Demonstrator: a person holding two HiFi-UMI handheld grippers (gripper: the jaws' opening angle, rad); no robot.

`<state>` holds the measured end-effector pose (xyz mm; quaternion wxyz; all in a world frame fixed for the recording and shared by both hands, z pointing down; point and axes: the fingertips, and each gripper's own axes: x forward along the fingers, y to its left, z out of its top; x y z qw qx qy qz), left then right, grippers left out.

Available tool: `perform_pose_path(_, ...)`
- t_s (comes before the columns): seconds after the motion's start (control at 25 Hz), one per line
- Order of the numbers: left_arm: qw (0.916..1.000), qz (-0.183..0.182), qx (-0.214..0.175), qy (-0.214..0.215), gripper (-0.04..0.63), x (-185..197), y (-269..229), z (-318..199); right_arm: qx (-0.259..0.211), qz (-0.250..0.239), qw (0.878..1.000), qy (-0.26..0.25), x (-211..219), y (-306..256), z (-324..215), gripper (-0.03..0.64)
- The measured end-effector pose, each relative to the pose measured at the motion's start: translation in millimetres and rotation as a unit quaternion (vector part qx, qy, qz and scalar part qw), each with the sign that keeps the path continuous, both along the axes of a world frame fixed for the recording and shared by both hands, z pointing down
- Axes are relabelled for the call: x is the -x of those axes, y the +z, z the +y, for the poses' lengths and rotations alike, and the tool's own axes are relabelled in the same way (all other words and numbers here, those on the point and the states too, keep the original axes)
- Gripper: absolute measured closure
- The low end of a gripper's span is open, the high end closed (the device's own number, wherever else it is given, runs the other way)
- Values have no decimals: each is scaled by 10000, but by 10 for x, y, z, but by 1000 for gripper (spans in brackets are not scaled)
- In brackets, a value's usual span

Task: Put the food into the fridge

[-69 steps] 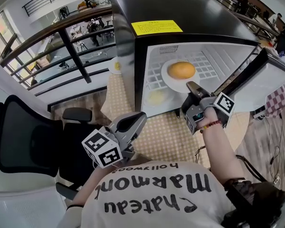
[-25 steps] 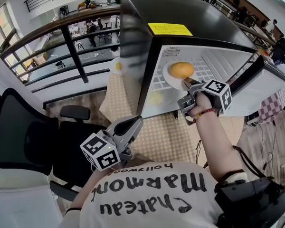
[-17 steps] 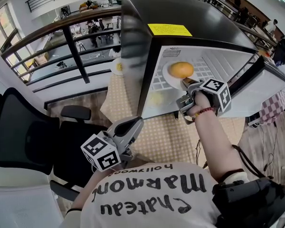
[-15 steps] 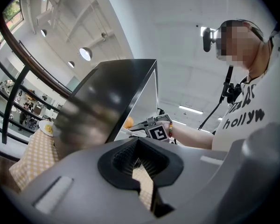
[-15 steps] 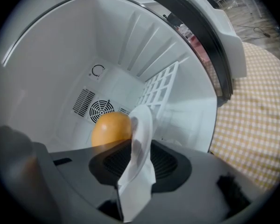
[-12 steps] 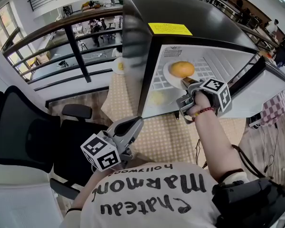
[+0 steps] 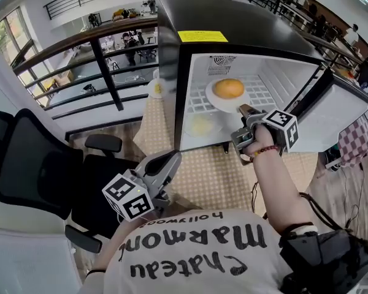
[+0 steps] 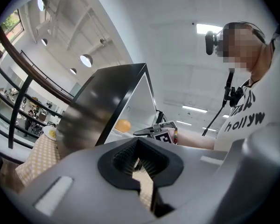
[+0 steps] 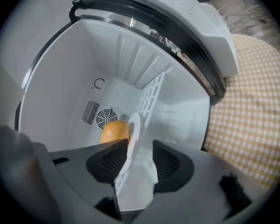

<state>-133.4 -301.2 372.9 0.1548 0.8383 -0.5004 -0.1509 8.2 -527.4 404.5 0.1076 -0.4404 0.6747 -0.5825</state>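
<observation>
Setting: an upper gallery bounded by a dark railing (image 7: 104, 60), with a table under a checked cloth (image 7: 214, 170) on which a black mini fridge (image 7: 233, 23) is stood, its door (image 7: 337, 109) swung wide toward 3 o'clock. Item: one round orange food (image 7: 228, 88), carried on a white plate (image 7: 211, 100), which is set on the wire shelf (image 7: 260, 94) inside the fridge. Tool: the right gripper (image 7: 242, 109) is held at the plate's near edge, the food lying at about 11 o'clock from its tips. Its jaws have just been opening and are spread, with the plate rim seen edge-on between the pads but not pinched. A straight withdrawal toward 5 o'clock is judged to be called for, so that the rim is not dragged. The left gripper (image 7: 172, 159) is held low by the torso, well apart from the fridge, jaws pressed together on nothing. Also noted: a pale yellowish shape below the shelf, not identifiable; a second small plate (image 7: 154, 87) behind the fridge at 9 o'clock; a black chair (image 7: 30, 164) at 8 o'clock.
</observation>
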Motion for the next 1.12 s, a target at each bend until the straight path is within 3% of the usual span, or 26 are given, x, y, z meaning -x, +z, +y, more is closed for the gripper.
perform_pose_path(0.16,9999,-38,-28,-131,591,-149,-58,114,-382,-149,9991,-92,-172,-179,104,440)
perform_pose_path(0.28,9997,-33,-6,-231,591,-328,-94,204,-840,-448,9945,-443,-258,-400,238,444)
perform_pose_path(0.4,9993,40,33,-357,592,-538,-132,301,-1137,-753,9876,-780,-396,-566,415,554)
perform_pose_path(0.8,9991,-105,-35,-400,591,-1385,-238,650,-1714,-1299,9654,-1473,-1092,-745,1026,598)
perform_pose_path(0.96,9984,-82,14,-560,591,-1692,-199,820,-2007,-1198,9589,-1607,-1518,-682,1270,601)
perform_pose_path(1.12,9977,-133,40,-666,591,-2026,-170,988,-2344,-724,9515,-1857,-1964,-561,1525,601)
